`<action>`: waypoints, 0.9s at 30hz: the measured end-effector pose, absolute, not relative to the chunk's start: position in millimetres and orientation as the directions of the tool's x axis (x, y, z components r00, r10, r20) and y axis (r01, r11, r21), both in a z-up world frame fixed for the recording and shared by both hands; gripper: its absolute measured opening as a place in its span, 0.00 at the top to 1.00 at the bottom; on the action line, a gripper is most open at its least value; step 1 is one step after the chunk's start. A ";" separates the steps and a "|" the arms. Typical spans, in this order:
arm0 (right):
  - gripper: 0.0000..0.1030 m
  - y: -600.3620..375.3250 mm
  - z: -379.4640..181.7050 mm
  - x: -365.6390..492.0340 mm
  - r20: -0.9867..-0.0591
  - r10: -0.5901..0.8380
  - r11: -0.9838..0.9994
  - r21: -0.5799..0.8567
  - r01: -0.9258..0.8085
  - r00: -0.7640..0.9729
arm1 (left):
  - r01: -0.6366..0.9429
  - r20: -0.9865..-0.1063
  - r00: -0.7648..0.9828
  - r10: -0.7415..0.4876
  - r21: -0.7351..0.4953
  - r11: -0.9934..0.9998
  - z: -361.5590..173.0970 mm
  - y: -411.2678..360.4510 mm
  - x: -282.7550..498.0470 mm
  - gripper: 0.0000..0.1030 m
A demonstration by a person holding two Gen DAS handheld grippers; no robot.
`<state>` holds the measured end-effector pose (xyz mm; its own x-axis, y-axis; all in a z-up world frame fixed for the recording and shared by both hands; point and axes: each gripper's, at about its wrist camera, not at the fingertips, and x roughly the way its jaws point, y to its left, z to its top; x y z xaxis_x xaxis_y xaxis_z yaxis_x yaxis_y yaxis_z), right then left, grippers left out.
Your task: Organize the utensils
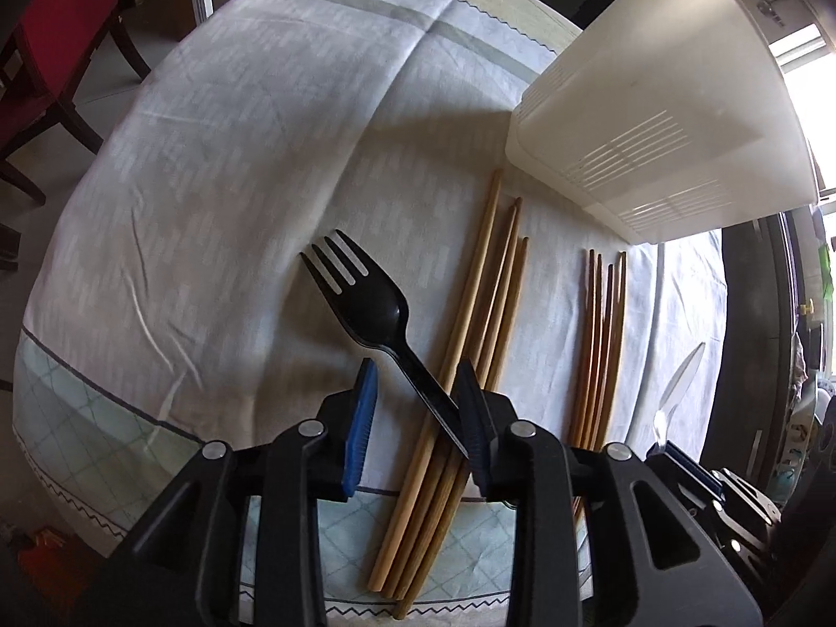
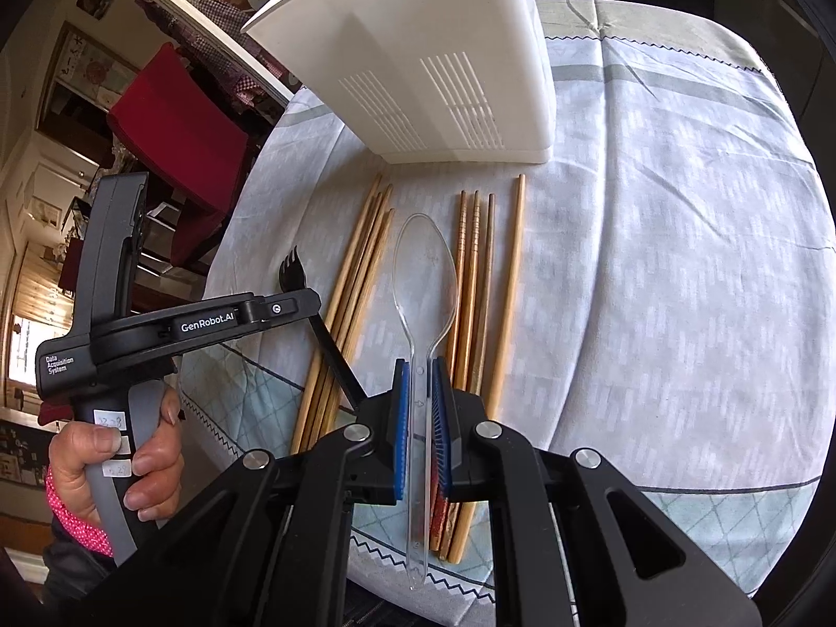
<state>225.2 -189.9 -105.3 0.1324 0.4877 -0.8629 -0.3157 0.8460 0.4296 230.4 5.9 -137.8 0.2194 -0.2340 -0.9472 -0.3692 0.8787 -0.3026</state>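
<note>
Now the right gripper (image 2: 418, 418) pinches a clear plastic spoon (image 2: 426, 282) by its handle, bowl pointing ahead toward the white utensil holder (image 2: 444, 52). Leftward, the left gripper (image 1: 418, 418) is spread, its right finger touching a black fork (image 1: 366, 303) angled over chopsticks (image 1: 486, 303).

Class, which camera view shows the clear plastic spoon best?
The right wrist view: the clear plastic spoon runs full length, bowl to handle, held between the jaws of the right gripper. The left wrist view catches only its bowl at the edge.
</note>
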 end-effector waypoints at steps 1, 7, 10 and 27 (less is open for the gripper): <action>0.91 -192.6 -105.6 225.5 -0.861 0.491 0.846 0.434 -0.311 0.134 | -0.374 -0.950 0.210 -0.232 -0.297 0.878 -140.4 4.8 231.2 0.71; 0.91 -197.7 -106.5 226.3 -0.853 0.505 0.840 0.449 -0.306 0.133 | -0.365 -0.950 0.211 -0.228 -0.293 0.884 -143.3 0.5 235.6 0.86; 0.91 -197.2 -104.1 224.6 -0.850 0.509 0.836 0.451 -0.312 0.135 | -0.338 -0.953 0.211 -0.219 -0.281 0.898 -143.5 -3.1 239.5 0.92; 0.91 -193.5 -35.7 211.4 -0.781 0.557 0.809 0.436 -0.394 0.281 | -0.023 -0.819 0.547 -0.171 -0.219 0.975 -20.6 -22.1 204.3 0.92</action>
